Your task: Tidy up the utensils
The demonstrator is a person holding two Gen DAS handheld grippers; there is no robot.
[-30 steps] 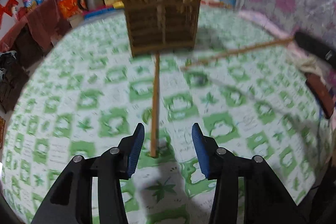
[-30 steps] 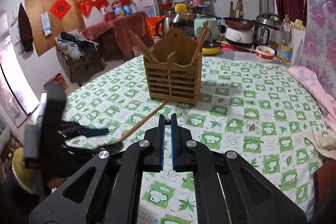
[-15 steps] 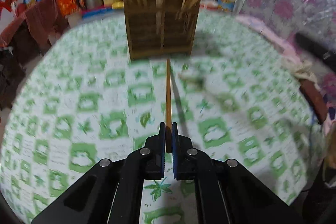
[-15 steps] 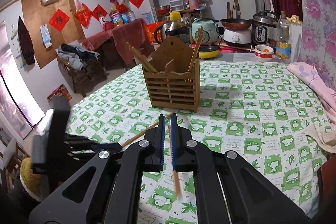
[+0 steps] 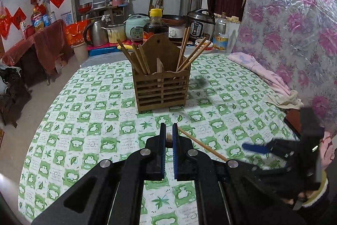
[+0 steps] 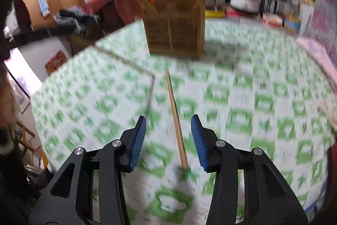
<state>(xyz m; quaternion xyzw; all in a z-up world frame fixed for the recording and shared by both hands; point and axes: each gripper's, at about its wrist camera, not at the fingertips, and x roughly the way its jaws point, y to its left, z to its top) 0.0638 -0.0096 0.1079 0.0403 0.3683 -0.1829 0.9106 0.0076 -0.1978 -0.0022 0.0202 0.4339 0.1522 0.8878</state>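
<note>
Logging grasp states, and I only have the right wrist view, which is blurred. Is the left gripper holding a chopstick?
Observer: Yes. The left wrist view shows the left gripper shut on a chopstick, with only its end visible between the fingers.
Operator: Does the holder have anything in both compartments?
Observer: Yes. The holder stands upright, with chopsticks leaning in both its left and right compartments.

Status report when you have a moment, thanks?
Left gripper shut on a chopstick end. Right gripper open, straddling loose chopstick on the table. Holder ahead, path unobstructed.
</note>
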